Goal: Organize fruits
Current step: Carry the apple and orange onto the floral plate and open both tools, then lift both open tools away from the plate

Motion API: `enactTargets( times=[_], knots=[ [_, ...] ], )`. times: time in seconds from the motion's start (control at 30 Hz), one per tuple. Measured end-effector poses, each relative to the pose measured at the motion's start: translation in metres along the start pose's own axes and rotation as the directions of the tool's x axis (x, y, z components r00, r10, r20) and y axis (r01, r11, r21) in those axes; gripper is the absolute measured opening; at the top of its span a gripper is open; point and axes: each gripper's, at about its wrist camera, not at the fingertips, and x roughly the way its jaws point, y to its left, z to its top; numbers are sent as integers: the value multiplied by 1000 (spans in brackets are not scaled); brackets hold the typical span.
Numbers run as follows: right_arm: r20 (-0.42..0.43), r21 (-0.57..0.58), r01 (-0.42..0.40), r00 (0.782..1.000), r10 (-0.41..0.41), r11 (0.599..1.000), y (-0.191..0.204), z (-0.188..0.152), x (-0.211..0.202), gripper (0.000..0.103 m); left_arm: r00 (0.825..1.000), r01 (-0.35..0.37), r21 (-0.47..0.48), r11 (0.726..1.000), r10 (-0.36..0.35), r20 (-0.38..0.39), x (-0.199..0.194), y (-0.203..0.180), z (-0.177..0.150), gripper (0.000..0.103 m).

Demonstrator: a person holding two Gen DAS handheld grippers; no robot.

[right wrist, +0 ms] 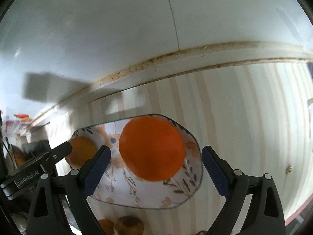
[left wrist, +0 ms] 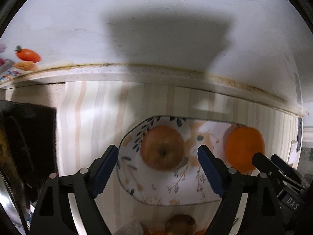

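On the striped cloth [left wrist: 93,117] sits a floral plate [left wrist: 176,192] with an apple [left wrist: 162,147] and an orange [right wrist: 151,148] on it, well apart. Left gripper [left wrist: 158,168] hangs over the apple, fingers wide, not touching; right gripper [right wrist: 155,171] is spread just as wide over the orange, nothing gripped. More brownish fruit [left wrist: 180,225] at the bottom edge is cut off and blurry, can't tell what kind. Only the left view shows a black box [left wrist: 29,141] at left and an orange toy carrot [left wrist: 28,55] on the ledge.
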Motion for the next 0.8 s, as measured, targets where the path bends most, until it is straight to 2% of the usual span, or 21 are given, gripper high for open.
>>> enactTargets(
  times=[0.13, 0.23, 0.47, 0.6, 0.8],
  knots=[
    [28, -74, 66, 998, -64, 995, 11, -26, -18, 96, 999, -8, 9, 1000, 7, 38, -19, 3, -30, 83],
    [52, -114, 84, 996, -79, 990, 16, -51, -34, 96, 997, -24, 17, 1000, 23, 69, -33, 2, -51, 83],
    [115, -158, 91, 991, -74, 983, 29, -100, -71, 96, 991, -27, 19, 999, 25, 130, -68, 9, -102, 83],
    [166, -176, 107, 983, -78, 979, 37, -123, -95, 96, 984, -18, 24, 1000, 13, 179, -94, 13, -127, 83],
    [212, -196, 89, 976, -46, 977, 44, -157, -129, 96, 966, -19, 48, 999, 6, 258, -135, 14, -160, 83]
  ],
)
